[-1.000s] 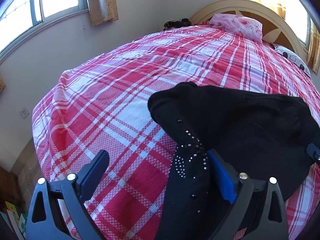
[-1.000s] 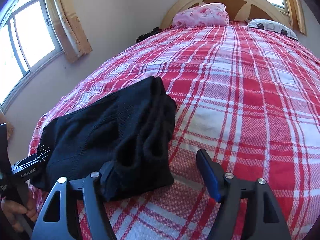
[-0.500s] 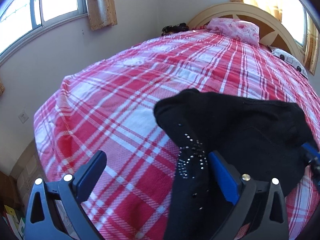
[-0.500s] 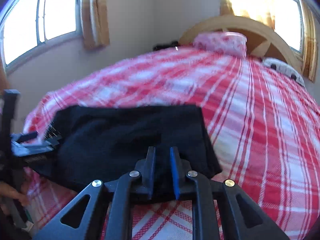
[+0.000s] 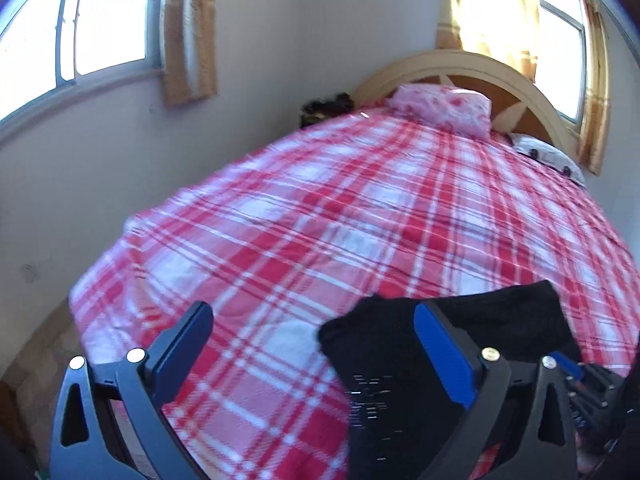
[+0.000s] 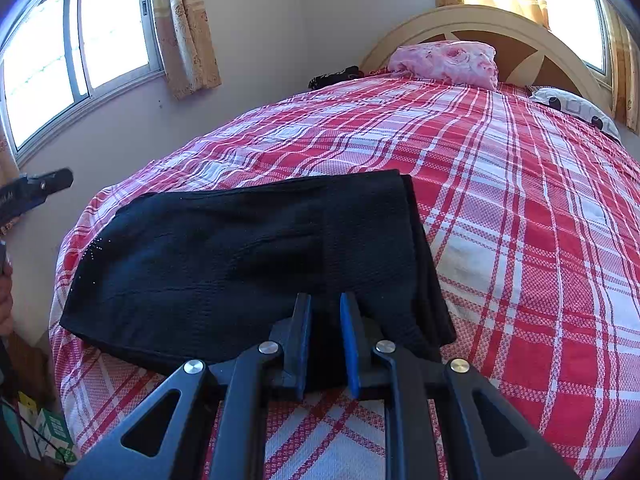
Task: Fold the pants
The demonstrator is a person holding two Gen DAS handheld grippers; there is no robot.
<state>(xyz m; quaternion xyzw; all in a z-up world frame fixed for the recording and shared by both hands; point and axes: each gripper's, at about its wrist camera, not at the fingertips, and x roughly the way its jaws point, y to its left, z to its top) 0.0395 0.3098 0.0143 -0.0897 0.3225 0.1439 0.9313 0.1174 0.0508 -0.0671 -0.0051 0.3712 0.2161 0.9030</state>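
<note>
The right gripper (image 6: 325, 312) is sitting closest to me, its blue-padded jaws pinched together on the near edge of the black knit pants (image 6: 248, 248) with the little rhinestone studs. Those pants are lying in a compact folded bundle near the foot of the red-and-white plaid bedspread (image 6: 520, 208), so I'm guessing the fold is mostly done and only a final tidy or one last fold is left. The left gripper (image 5: 320, 344) is hanging above the left end of the bundle, jaws wide and just starting to close, holding nothing. A second ago it was down at the cloth and the right gripper was spread open around the pants; now the bundle is looking flatter. Farther back, the pink floral pillow (image 6: 444, 62) is resting by the cream wooden headboard (image 6: 500, 20).
</note>
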